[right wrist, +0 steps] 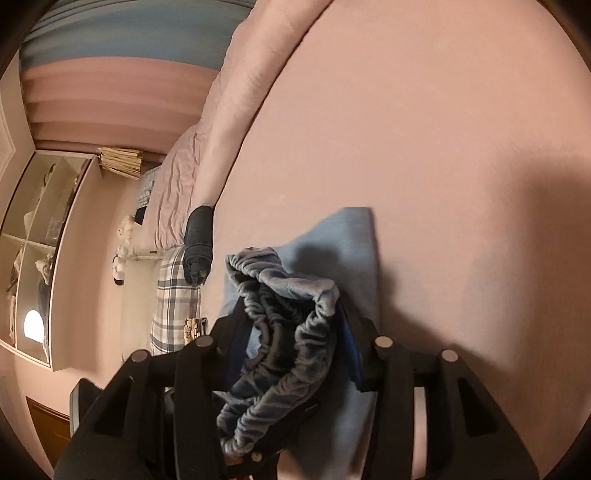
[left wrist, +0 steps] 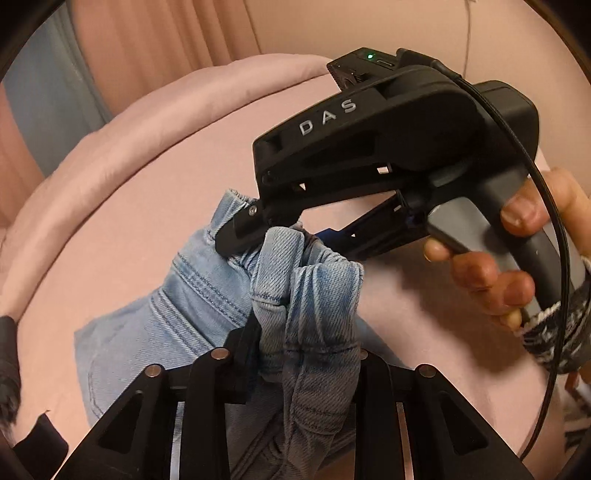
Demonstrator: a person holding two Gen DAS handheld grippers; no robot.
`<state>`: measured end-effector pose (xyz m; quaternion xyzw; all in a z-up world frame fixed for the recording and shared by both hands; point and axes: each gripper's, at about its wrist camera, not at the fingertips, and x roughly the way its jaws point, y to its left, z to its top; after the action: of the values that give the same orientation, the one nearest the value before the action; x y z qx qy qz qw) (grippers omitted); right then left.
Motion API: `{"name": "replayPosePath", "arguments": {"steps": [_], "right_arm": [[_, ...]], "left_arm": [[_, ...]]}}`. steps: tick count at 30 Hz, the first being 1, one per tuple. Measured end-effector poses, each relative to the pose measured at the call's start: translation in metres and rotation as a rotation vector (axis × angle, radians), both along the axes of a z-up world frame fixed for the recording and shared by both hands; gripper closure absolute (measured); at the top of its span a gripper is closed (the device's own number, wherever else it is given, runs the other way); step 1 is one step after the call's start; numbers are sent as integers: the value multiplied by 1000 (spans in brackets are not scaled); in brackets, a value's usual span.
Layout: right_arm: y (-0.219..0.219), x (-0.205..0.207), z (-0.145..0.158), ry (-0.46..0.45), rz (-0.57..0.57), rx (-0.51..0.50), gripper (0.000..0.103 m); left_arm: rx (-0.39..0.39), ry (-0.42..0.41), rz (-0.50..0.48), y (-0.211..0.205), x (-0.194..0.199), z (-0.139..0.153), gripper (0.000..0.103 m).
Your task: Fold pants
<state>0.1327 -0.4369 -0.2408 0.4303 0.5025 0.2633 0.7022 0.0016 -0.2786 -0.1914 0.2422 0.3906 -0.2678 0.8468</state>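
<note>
- Pink bedsheet (right wrist: 424,129) covers the mattress; a rolled pink quilt (left wrist: 122,147) lies along its edge.
- Peach curtains (left wrist: 155,33) hang behind.
- A white cubby shelf (right wrist: 44,229) stands against the pink wall (right wrist: 92,266).
- A plaid blanket (right wrist: 173,295) hangs beside the bed.

Left gripper (left wrist: 306,332) and right gripper (left wrist: 273,236) both clamped, tips close together.
</note>
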Motion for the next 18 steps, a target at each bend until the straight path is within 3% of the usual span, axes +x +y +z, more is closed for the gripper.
{"name": "replayPosePath", "arguments": {"steps": [2, 4, 6, 10, 12, 15, 18], "right_arm": [[-6, -2, 0, 2, 2, 25, 55], [-1, -1, 13, -17, 15, -20, 51], [-6, -5, 30, -57, 1, -121, 34], [-19, -11, 64, -133, -102, -280, 33], [-22, -14, 83, -188, -116, -340, 38], [-7, -15, 100, -234, -68, -333, 43], [14, -14, 104, -241, -27, -359, 46]], "left_arm": [[-12, 11, 10, 3, -1, 4, 78], [-55, 47, 36, 13, 0, 9, 78], [-120, 94, 61, 25, 6, 20, 77], [-225, 146, 86, 54, -6, 34, 73], [-248, 151, 86, 60, -7, 35, 69], [-259, 108, 158, 54, 6, 31, 69], [-269, -26, 193, 35, 17, 43, 69]]}}
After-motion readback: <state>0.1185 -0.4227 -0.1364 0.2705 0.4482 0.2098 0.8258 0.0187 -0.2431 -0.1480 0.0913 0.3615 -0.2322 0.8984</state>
